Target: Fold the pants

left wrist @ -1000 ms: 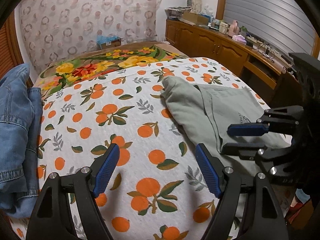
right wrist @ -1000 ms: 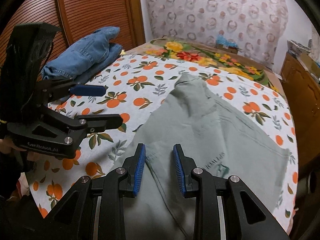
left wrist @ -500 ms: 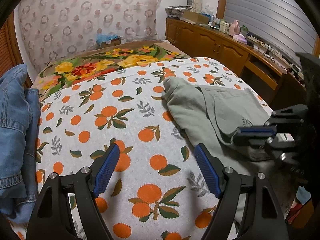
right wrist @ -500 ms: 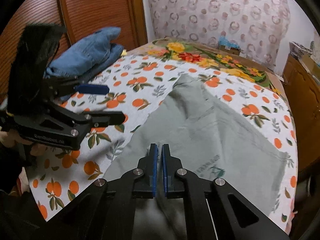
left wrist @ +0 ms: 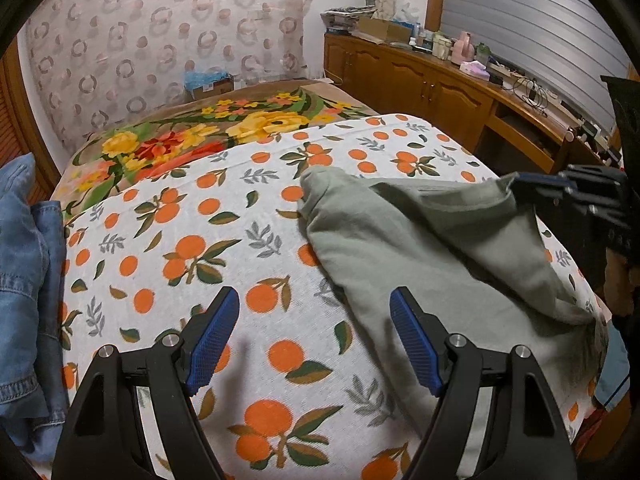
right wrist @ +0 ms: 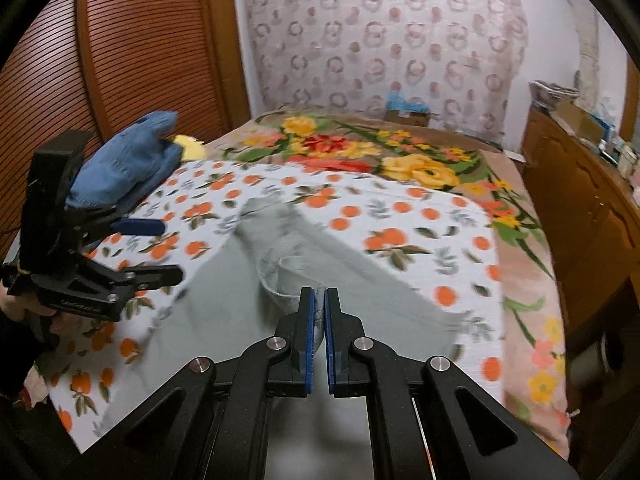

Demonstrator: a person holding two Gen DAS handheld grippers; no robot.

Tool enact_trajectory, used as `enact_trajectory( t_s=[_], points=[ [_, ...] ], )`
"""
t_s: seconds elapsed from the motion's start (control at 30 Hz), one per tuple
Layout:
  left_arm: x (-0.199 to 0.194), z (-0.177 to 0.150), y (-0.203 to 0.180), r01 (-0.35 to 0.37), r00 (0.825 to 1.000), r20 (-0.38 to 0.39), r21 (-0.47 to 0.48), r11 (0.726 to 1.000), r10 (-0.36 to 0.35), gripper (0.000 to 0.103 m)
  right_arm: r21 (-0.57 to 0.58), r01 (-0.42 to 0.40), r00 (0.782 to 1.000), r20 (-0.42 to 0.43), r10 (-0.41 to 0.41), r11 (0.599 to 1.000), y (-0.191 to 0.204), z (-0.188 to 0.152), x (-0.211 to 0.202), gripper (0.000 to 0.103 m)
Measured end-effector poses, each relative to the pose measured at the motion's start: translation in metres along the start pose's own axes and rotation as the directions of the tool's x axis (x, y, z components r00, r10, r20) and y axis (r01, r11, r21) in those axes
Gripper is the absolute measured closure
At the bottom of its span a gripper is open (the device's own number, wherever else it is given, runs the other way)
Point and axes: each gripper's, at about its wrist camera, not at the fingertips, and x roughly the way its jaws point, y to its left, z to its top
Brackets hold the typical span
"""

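Bedroom setting: bed (left wrist: 168, 240) covered by white sheet printed with oranges and leaves, floral blanket (left wrist: 192, 148) at far end, ring-patterned curtain behind, louvred wooden doors at one side, wooden sideboard (left wrist: 420, 80) along opposite wall loaded with boxes and small bottles. Grey-green pants (left wrist: 400, 248) spread on sheet toward sideboard side of bed, one edge lifted clear of sheet into a raised fold. Right gripper (right wrist: 319, 312) clamped on that lifted edge, blue pads nearly together with thin fabric pinched between; same gripper visible at right margin of left wrist view, cloth hanging from its tip. Left gripper (left wrist: 314, 338) spread wide, nothing between pads, hovering over bare sheet just beside near edge of pants; right-hand finger overlapping pants fabric in view, contact not determinable. Folded blue denim garment (right wrist: 132, 164) stacked at bed edge near louvred doors, well apart from pants. Pale lettering present on left gripper body in right wrist view, too blurred by motion to read. Printing on cardboard box (left wrist: 212, 86) at head of bed likewise illegible. Part of a hand (right wrist: 18, 304) visible behind left gripper.
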Motion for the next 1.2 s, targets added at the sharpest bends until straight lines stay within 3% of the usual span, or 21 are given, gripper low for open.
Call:
enact_trajectory(
  t_s=[0.33, 0.67, 0.9, 1.2],
  points=[
    [0.014, 0.009, -0.008, 0.000, 1.000, -0.021, 0.011, 1.000, 0.001, 0.024, 0.063, 0.087, 0.996, -0.004, -0.087, 0.994, -0.037, -0.004, 0.005, 0.099],
    [0.031, 0.020, -0.008, -0.008, 0.999, -0.044, 0.013, 1.000, 0.008, 0.024, 0.098, 0.157, 0.987, -0.055, -0.153, 0.983, -0.036, 0.000, 0.026, 0.099],
    [0.038, 0.021, -0.008, -0.004, 0.998, -0.058, 0.013, 1.000, 0.005, 0.024, 0.132, 0.168, 0.985, -0.058, -0.162, 0.977, -0.041, -0.001, 0.015, 0.072],
    [0.051, 0.035, -0.001, -0.024, 0.998, -0.057, 0.006, 1.000, 0.024, 0.024, 0.120, 0.108, 0.991, -0.093, -0.097, 0.987, -0.044, -0.008, 0.022, 0.071]
  ],
)
